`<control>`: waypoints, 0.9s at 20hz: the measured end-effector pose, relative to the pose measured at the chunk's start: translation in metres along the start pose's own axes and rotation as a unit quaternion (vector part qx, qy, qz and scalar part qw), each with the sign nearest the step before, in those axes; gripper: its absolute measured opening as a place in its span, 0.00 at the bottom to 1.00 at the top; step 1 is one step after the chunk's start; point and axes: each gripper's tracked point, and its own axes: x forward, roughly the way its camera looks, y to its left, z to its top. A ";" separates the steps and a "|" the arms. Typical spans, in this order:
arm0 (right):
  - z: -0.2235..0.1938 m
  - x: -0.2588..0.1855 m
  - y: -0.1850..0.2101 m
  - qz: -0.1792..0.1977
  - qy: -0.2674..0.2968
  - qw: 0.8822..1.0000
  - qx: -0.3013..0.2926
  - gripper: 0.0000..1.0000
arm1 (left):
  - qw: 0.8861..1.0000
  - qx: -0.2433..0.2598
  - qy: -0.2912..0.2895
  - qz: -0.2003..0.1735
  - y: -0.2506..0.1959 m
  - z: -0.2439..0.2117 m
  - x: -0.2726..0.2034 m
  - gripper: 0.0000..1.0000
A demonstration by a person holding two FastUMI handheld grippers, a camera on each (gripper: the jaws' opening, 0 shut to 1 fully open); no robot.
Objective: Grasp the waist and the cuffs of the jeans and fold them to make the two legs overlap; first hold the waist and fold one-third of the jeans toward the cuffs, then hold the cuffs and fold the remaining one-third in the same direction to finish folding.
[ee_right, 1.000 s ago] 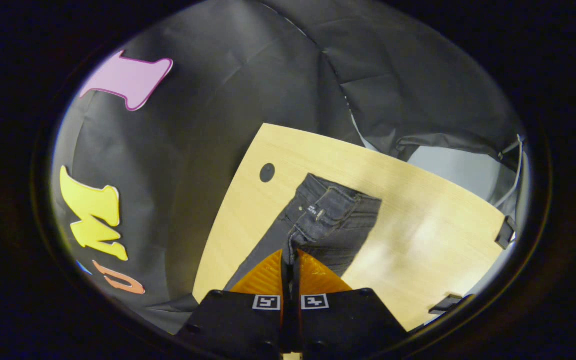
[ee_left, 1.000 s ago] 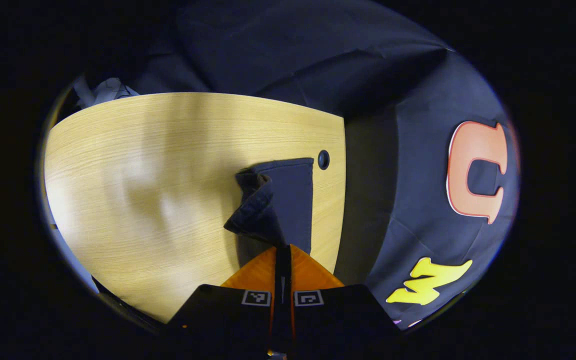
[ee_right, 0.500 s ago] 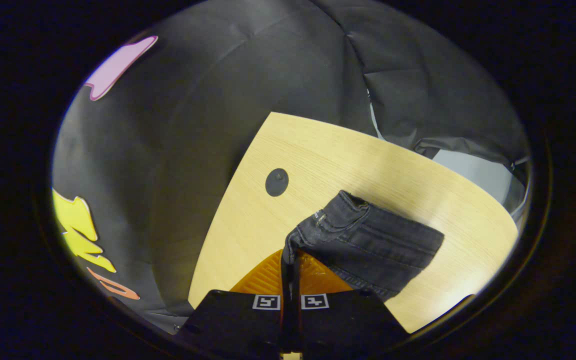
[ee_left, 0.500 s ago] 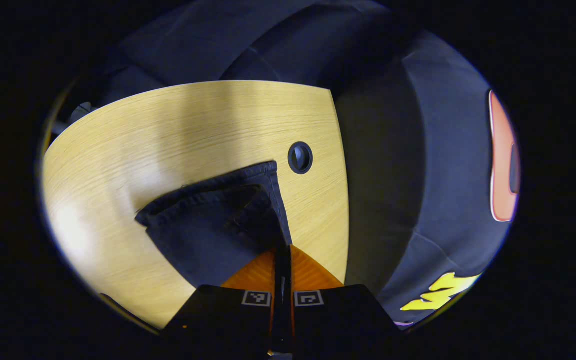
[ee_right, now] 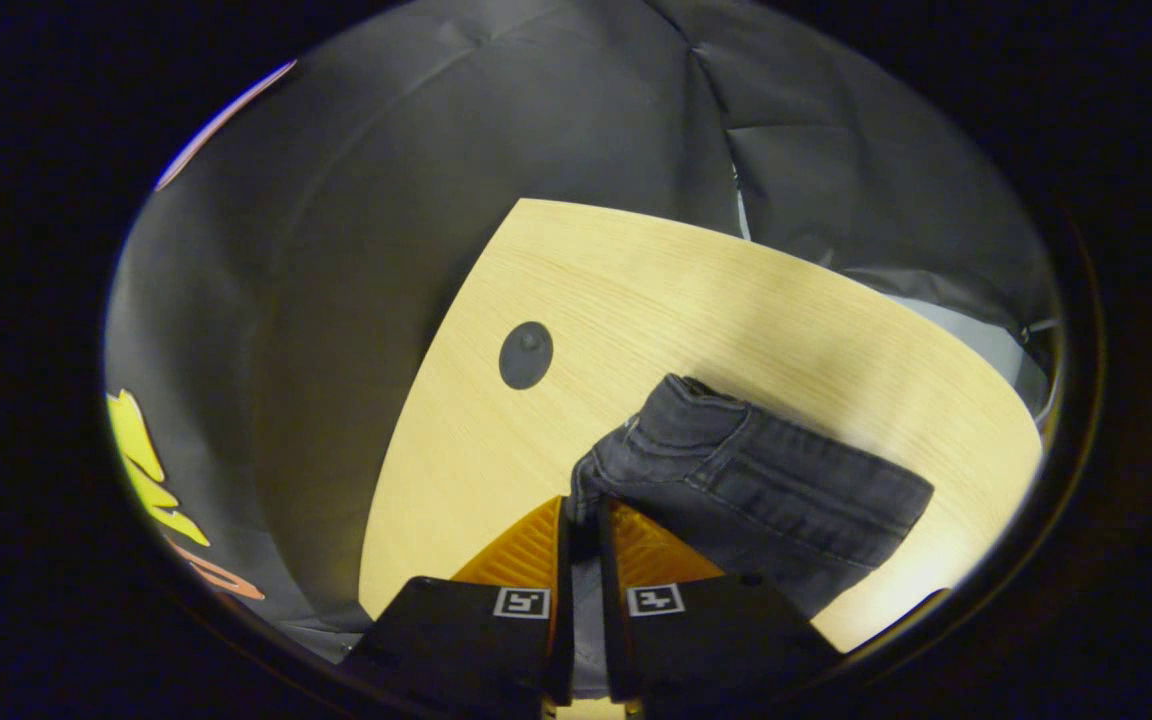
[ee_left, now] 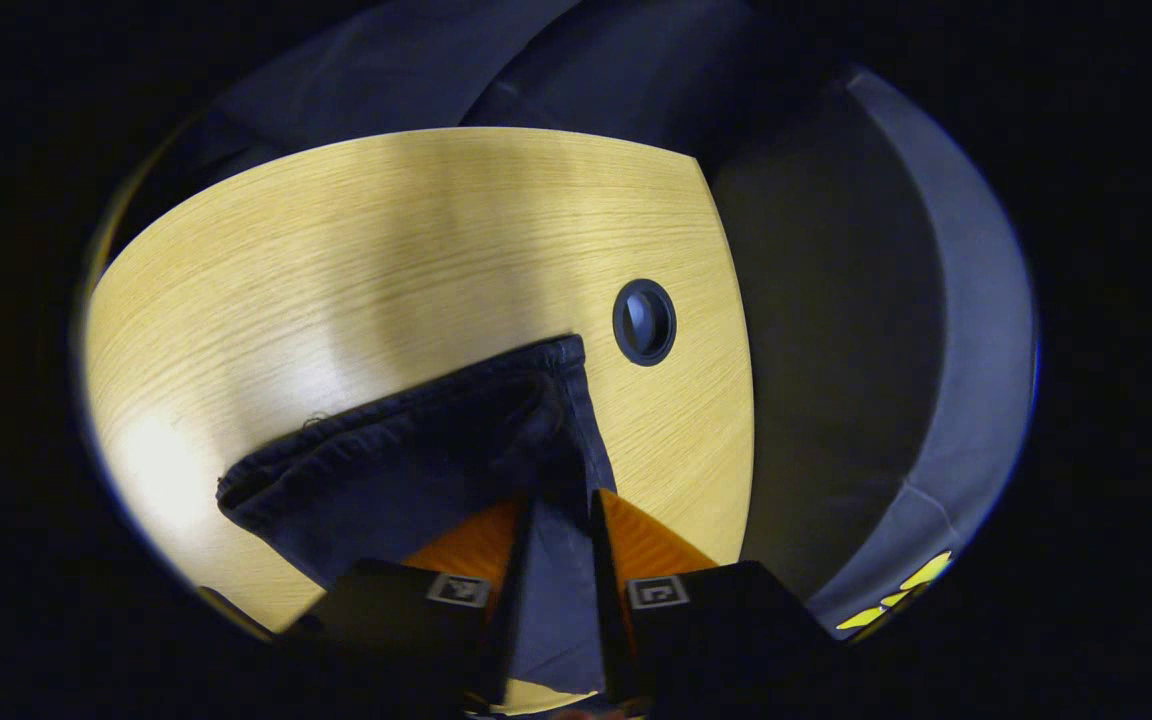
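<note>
The jeans [ee_left: 406, 470] lie on the tabletop [ee_left: 336, 260], and in the left gripper view the cuff end spreads from the left tool [ee_left: 556, 510] toward 10 o'clock, its hemmed edge running up to a corner near the round grommet [ee_left: 644, 322] at 1 o'clock. In the right gripper view the waist end of the jeans [ee_right: 766, 490] lies flat and stretches from the right tool [ee_right: 581, 515] toward 3 o'clock, with the grommet [ee_right: 525, 355] at 11 o'clock. The left tool's 2 fingers stand apart, cloth lying loose in the gap between them. The right tool's fingers show a narrow gap with denim between them, and whether they press on it cannot be told. Each tool sits at its own end of the garment, so the legs seem to overlap already; the waist fold would fall to the right tool, carried along the long axis toward the cuffs.
</note>
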 end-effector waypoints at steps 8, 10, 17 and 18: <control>-0.001 -0.038 0.012 -0.004 -0.046 0.997 -0.068 0.96 | 0.994 0.098 -0.042 0.004 -0.047 0.004 -0.032 1.00; 0.002 -0.066 0.024 0.003 -0.078 0.990 -0.114 0.96 | 0.982 0.170 -0.076 -0.010 -0.078 0.000 -0.066 0.99; -0.037 -0.239 0.100 0.090 -0.250 0.909 -0.321 0.96 | 0.882 0.372 -0.251 -0.141 -0.167 -0.060 -0.209 0.99; -0.050 -0.266 0.108 0.113 -0.274 0.894 -0.337 0.96 | 0.865 0.391 -0.276 -0.153 -0.171 -0.074 -0.229 0.99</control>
